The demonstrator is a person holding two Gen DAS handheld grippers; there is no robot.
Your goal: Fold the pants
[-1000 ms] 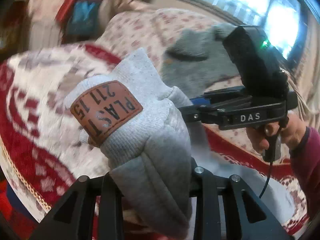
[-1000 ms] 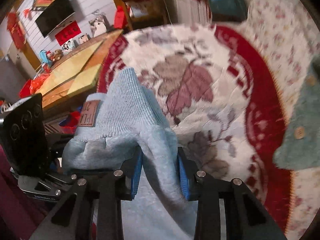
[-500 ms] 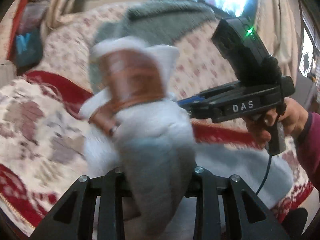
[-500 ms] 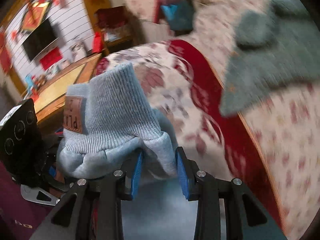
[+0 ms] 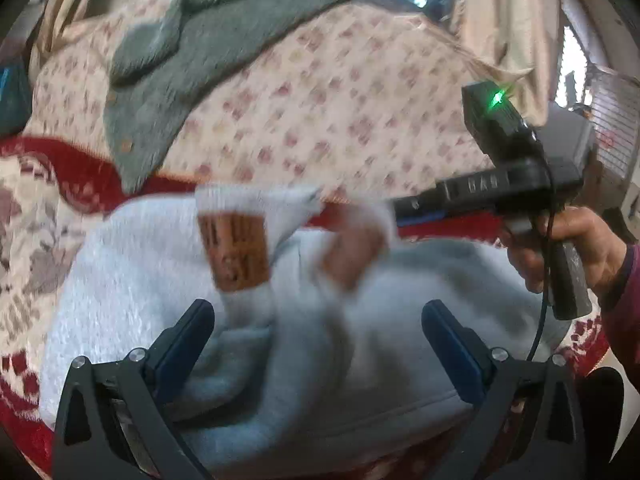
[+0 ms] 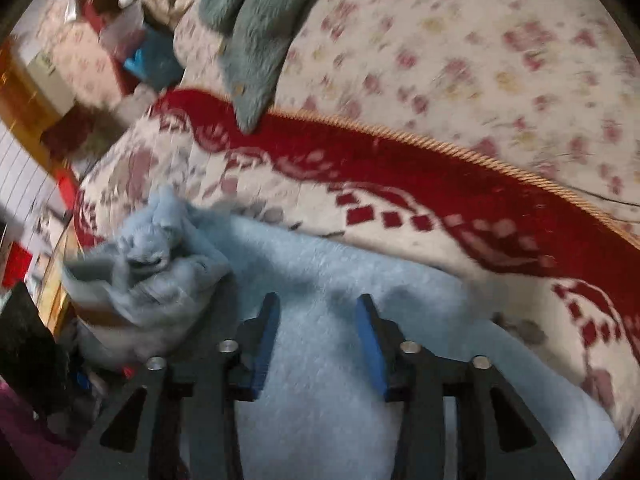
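Note:
The light grey fleece pants [image 5: 132,280] lie on the red-and-cream blanket [image 5: 40,208], blurred by motion, with two ribbed cuffs and their brown patches [image 5: 234,254] on top. My left gripper [image 5: 316,320] is open just above the pants, which lie between its jaws. My right gripper [image 6: 316,312] is open over the pants [image 6: 332,400], with the bunched cuffs [image 6: 152,260] to its left. The right gripper also shows in the left wrist view [image 5: 404,210], beside the cuffs.
A floral cream sofa back [image 5: 340,92] rises behind the blanket, with a grey-green fuzzy garment [image 5: 192,40] draped over it. The blanket's gold-corded red edge [image 6: 440,148] runs along the sofa back. Furniture and clutter [image 6: 44,92] stand at far left.
Both grippers carried the pant cuffs forward and down, then opened and let them go. The cuffs now rest on the rest of the pants.

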